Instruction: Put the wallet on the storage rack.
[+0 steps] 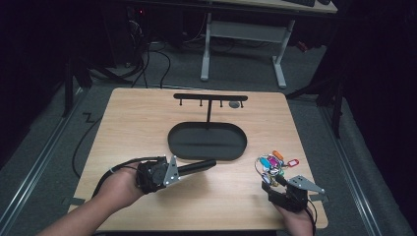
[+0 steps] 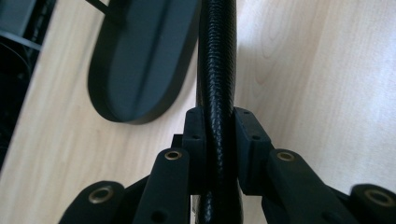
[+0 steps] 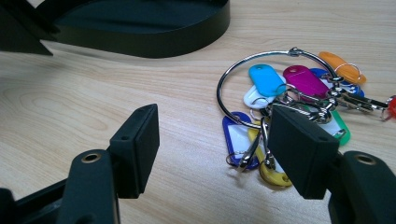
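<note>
- The left gripper [image 1: 183, 168] had its fingers [image 2: 194, 128] closed on a black textured bar [image 2: 217, 70], the pads pressing on both sides of it; no earlier motion of the grip could be judged from the pictures.
- The bar lay roughly level above the worktop [image 1: 137, 128], its free end pointing toward the near rim of the black oval tray [image 1: 206, 141] of the key stand.
- Judging by its woven, leathery skin, the bar would offer good friction and was unlikely to slip. It looked stiff enough to keep its line, though a slight curve near the pads suggested some give.
- Held near one end, the long free part would act as a lever; a hold nearer the middle would likely have steadied it.
- The right gripper [image 1: 273, 185] rested low on the worktop with its fingers [image 3: 137, 147] wide apart and holding nothing.
- The bunch of keys [image 3: 289, 100] lay on the worktop just ahead of the right gripper, partly behind one finger and near the tray's right end.
- The bunch seemed light but loose: coloured plastic tags and small clips hung on a large steel ring [image 3: 233, 74] and would flop and swing when lifted.
- The thin, smooth ring looked slippery; the best hold was probably across its bare arc, where nothing crowded it.
- The stand's hook rail [image 1: 210, 97] stood well beyond the tray.
</note>
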Available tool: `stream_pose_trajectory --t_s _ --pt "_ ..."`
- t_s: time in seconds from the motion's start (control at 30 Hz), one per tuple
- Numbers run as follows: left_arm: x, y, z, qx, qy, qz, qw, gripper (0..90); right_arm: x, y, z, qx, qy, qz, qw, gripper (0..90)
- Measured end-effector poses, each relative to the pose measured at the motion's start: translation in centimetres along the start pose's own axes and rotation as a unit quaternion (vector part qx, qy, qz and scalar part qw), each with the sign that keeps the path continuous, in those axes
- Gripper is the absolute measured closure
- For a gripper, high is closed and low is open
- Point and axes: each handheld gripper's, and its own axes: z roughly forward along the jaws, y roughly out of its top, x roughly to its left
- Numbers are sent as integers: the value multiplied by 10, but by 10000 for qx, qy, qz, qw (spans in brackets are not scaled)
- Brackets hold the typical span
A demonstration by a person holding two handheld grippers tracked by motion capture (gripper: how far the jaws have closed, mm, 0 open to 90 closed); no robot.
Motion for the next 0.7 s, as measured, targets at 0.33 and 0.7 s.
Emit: stream_pose_trajectory --t_s 0.33,0.7 --pt "9 8 8 -217 643 522 9963 767 -4 -4 -8 -19 -75 28 10000 347" --pt "20 24 39 -521 1012 868 9897 767 -9 -11 -19 -48 -191 138 9997 347"
